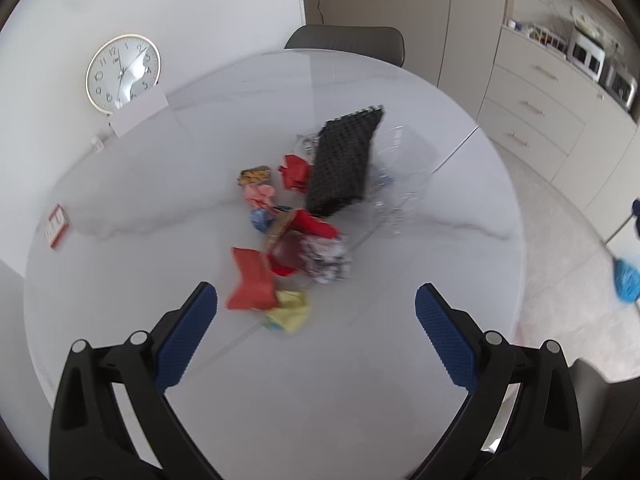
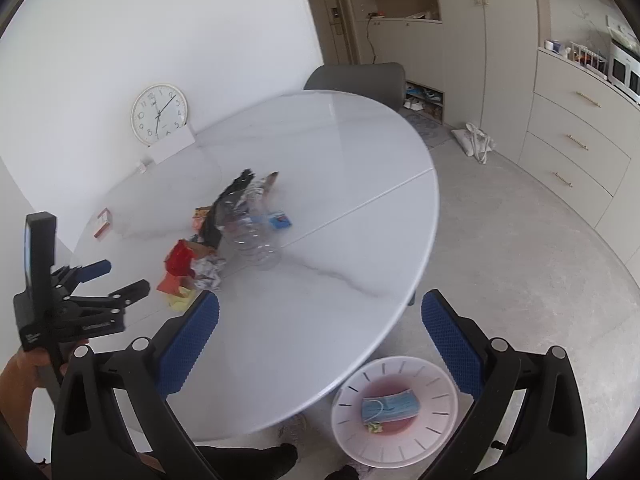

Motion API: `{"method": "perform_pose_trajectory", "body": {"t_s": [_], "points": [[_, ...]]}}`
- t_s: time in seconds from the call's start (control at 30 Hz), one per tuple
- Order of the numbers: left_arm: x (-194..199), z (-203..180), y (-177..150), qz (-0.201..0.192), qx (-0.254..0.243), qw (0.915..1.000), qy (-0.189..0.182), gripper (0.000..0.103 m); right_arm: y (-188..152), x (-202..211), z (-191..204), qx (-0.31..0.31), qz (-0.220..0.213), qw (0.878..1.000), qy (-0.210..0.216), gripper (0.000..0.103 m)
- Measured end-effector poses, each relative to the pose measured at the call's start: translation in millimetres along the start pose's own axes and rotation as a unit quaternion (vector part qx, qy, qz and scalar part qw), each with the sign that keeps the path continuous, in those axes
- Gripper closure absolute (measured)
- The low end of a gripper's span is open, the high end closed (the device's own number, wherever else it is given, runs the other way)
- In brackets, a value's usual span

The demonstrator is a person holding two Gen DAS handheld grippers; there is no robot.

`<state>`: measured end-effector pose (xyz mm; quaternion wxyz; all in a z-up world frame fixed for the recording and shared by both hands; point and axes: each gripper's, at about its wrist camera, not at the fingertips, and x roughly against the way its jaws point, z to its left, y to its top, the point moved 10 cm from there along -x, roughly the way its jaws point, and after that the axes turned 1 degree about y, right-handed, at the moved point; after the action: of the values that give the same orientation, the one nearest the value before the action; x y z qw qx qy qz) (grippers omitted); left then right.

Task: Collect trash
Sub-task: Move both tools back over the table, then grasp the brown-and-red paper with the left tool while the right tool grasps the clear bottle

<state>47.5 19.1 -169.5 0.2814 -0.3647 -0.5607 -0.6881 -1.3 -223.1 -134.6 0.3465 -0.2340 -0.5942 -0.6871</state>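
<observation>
Both grippers hang wide open, holding nothing. The trash pile (image 1: 292, 232) sits mid-table (image 1: 160, 208) — just ahead of the left gripper (image 1: 316, 304), whose jaws frame it. The right gripper (image 2: 320, 312) hovers over the table's edge — bin (image 2: 394, 410) on the floor below.

Black fingers (image 1: 448, 336), blue textured pads (image 2: 188, 344)

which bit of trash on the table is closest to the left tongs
The crumpled yellow paper, at the near end of the pile. It lies just ahead of the open left tongs, nearer than the red wrapper beside it.
</observation>
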Motion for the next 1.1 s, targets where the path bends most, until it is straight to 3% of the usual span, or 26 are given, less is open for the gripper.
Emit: {"method": "perform_pose_trajectory", "body": {"t_s": [0.13,0.37,0.47,0.53,0.63,0.73,0.93,1.1], "points": [[-35,24,7,0.0,-0.065,0.9979,0.01,0.011,0,-15,31,0.001,0.011,1.0,-0.004,0.002],[-90,28,18,0.016,-0.122,0.9916,-0.041,0.032,-12,-33,50,-0.025,0.042,0.998,-0.04,0.002],[-112,28,18,0.028,-0.133,0.989,-0.058,0.05,-18,-40,53,-0.042,0.053,0.996,-0.052,0.002],[-120,30,18,0.034,-0.125,0.9888,-0.074,0.073,-22,-46,56,-0.051,0.06,0.995,-0.056,0.002],[-122,34,19,0.04,-0.1,0.9889,-0.103,0.09,-24,-58,63,-0.054,0.07,0.995,-0.056,0.002],[-121,39,18,0.036,-0.09,0.989,-0.112,0.095,-22,-73,73,-0.045,0.073,0.995,-0.047,0.002],[-102,48,19,0.025,-0.054,0.9897,-0.13,0.096,-1,-114,90,0.0,0.054,0.998,-0.025,0.002],[-80,56,24,0.012,-0.027,0.9904,-0.135,0.096,11,-172,87,0.035,0.045,0.998,-0.027,0.002]]}}
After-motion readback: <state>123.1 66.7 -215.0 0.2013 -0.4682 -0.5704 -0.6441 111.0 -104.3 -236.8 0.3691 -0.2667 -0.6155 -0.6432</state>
